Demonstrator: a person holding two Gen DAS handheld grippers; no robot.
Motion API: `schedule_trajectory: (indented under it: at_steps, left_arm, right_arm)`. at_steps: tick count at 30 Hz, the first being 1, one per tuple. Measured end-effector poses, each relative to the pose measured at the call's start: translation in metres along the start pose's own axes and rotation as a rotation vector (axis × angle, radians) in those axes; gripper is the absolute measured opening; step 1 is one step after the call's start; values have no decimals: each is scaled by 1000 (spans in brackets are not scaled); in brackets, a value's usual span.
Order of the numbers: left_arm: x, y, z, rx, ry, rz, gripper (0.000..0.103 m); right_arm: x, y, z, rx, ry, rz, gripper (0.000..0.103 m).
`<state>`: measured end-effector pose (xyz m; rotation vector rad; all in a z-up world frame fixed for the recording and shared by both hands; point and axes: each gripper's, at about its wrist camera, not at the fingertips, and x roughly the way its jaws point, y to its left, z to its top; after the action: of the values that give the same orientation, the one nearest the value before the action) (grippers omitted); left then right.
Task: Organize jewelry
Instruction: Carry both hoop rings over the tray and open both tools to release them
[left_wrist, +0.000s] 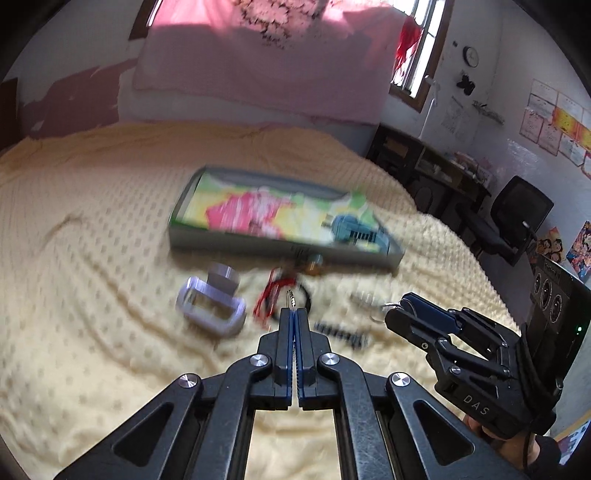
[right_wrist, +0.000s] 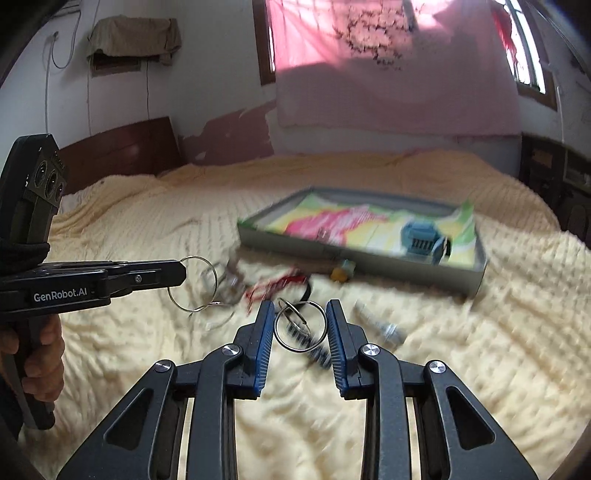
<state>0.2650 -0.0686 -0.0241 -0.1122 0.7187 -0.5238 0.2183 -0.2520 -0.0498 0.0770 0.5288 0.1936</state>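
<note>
Rings (right_wrist: 300, 325) | right hand-held gripper (right_wrist: 300, 326) grasps one | left hand-held gripper (left_wrist: 294, 317) clenched on another | bedspread (left_wrist: 92, 258) around clear

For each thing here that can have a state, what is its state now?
Left gripper: shut on a thin silver ring.
Right gripper: shut on a silver metal key ring.
Shallow grey box with colourful lining: open, lying on the bed.
Lilac rectangular frame: lying on the yellow blanket.
</note>
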Motion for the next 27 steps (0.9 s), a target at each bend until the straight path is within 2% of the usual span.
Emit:
schedule_trajectory:
  at_steps: [5,11,15,20,23,27]
  left_arm:
    - [17,-5,46,-3,-91,-9,2]
    - [60,4,92,-26,-141,-6,2]
    - [100,14,106,-33,-95,11,2]
    - [143,32,104,-66,19,30,2]
    - [152,39,97,-78,57,49,2]
    - [158,47,90,-112,96,54,2]
  right_arm:
    - [10,-24,42,8,-76,-38,26]
    - [51,-55,83,56,-110,-77,26]
    - [94,-62,92,61,-64,-97,26]
    - [141,-61,85,58,55,-101,26]
    - [158,-61,79,54,114,-107,26]
    - [165,-61,74,54,135,-116,26]
